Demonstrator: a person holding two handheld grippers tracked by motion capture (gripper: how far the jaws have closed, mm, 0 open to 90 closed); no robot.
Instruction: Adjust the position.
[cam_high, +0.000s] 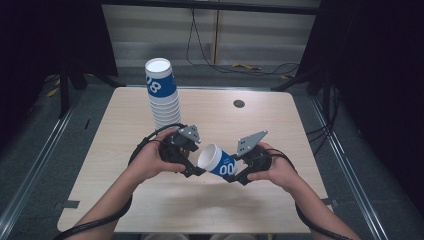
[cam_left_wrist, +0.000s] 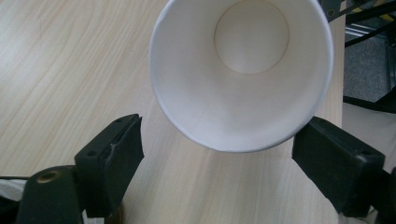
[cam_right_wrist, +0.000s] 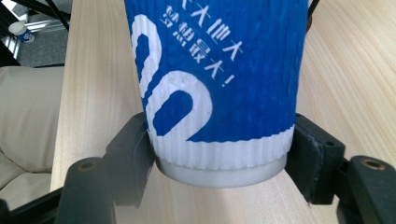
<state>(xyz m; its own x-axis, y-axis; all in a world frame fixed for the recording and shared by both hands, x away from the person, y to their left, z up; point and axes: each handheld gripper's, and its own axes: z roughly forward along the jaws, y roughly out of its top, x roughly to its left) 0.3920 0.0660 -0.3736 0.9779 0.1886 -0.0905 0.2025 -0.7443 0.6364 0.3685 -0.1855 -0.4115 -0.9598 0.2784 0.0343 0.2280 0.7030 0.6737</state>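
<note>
A blue ribbed paper cup (cam_high: 217, 161) with white print and a white inside lies tilted above the table's front middle, its mouth turned left. My right gripper (cam_high: 234, 169) is shut on the cup's base; in the right gripper view both pads press the white bottom band of the cup (cam_right_wrist: 219, 84) inside the right gripper (cam_right_wrist: 222, 135). My left gripper (cam_high: 194, 161) faces the cup's mouth and is open. In the left gripper view the cup's rim (cam_left_wrist: 243, 74) hangs just above the left gripper (cam_left_wrist: 222, 128), with a clear gap at the left jaw.
A tall stack of the same blue and white cups (cam_high: 162, 92) stands at the back left of the light wooden table (cam_high: 280, 125). A small dark round cable hole (cam_high: 239, 103) sits at the back right. Cables lie on the floor behind the table.
</note>
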